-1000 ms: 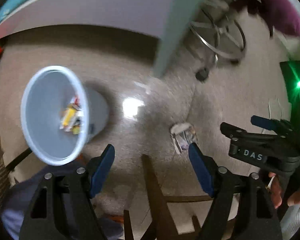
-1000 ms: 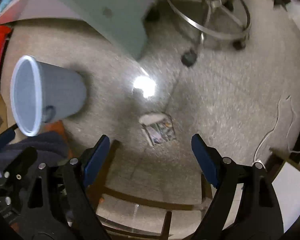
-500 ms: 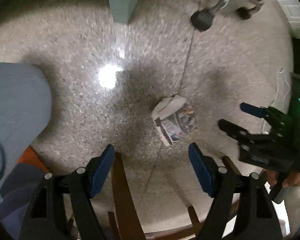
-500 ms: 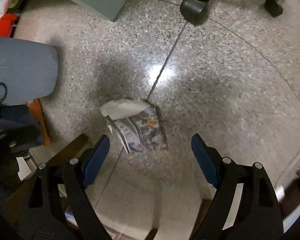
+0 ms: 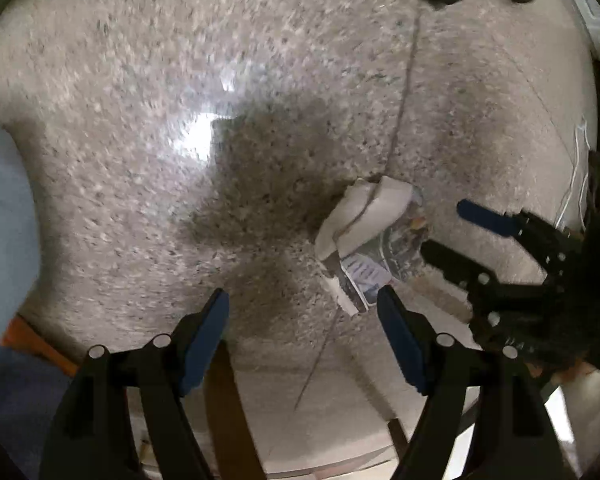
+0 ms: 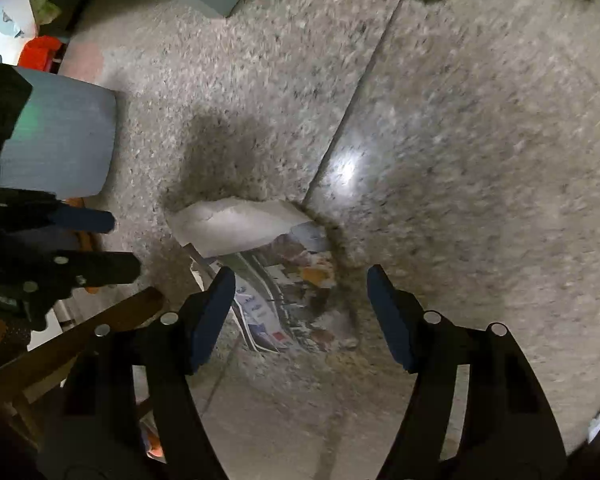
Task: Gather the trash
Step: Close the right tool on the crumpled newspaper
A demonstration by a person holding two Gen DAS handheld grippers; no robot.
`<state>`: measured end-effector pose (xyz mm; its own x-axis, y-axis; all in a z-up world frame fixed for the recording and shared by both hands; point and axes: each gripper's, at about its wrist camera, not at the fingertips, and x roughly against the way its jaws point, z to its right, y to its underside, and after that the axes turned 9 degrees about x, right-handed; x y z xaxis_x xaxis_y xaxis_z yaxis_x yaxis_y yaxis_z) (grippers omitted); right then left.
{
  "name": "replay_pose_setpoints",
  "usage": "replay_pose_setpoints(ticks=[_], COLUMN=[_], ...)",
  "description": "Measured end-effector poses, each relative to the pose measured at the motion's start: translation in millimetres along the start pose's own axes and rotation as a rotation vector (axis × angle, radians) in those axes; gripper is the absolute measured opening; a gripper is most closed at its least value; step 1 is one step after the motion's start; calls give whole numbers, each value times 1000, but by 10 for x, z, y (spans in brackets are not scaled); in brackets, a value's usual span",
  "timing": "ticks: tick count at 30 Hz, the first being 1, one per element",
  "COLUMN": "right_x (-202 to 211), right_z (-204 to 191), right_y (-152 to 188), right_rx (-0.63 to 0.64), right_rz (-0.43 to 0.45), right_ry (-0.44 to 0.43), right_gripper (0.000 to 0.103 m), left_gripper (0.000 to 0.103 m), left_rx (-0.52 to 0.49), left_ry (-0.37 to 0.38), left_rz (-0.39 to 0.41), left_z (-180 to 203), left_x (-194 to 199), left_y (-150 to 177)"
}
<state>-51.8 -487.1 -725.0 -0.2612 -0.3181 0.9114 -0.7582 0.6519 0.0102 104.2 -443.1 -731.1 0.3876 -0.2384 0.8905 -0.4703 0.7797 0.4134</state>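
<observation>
My right gripper [image 6: 300, 304] has its jaws closing, with the crumpled newspaper [image 6: 268, 272] lying between the blue pads; I cannot see either pad pressing on it yet. My left gripper [image 5: 303, 336] stands released over bare floor, and the paper's near corner sits just beside its right-hand pad.

The newspaper lies flat on the speckled terrazzo floor [image 6: 460, 160], right by a seam between slabs. In the right wrist view its long axis runs from a blank white folded flap at the far end down to the printed colour pages nearest me. It is creased and puckered, roughly oblong.

A pale grey ribbed plastic bin [image 6: 60, 144] stands well apart to the left; I see only its outer wall, so I cannot tell what it holds. A brown wooden rail [image 6: 76, 332] crosses the lower left.
</observation>
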Motion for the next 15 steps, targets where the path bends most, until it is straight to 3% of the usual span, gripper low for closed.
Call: replay_pose_setpoints(ticks=[3,10,12,15], right_x=[-133,-355,-259,-108], right_z=[-27,-48,-40,-17], right_y=[20,83,71,59], right_rx=[9,-36,-25,47], right_rz=[-1,-35,0,35], right_ry=[-48,-19,-15,88], right_gripper=[44,42,41,42], left_gripper=[59,59,59,58], left_rx=[40,120,95,33], left_ry=[4,95,88,73], left_rz=[-7,-49,-55,-25], left_z=[-47,-103,-73,-48], left_x=[-160,-482,-528,-535], left_y=[-82,-152,-149,-151])
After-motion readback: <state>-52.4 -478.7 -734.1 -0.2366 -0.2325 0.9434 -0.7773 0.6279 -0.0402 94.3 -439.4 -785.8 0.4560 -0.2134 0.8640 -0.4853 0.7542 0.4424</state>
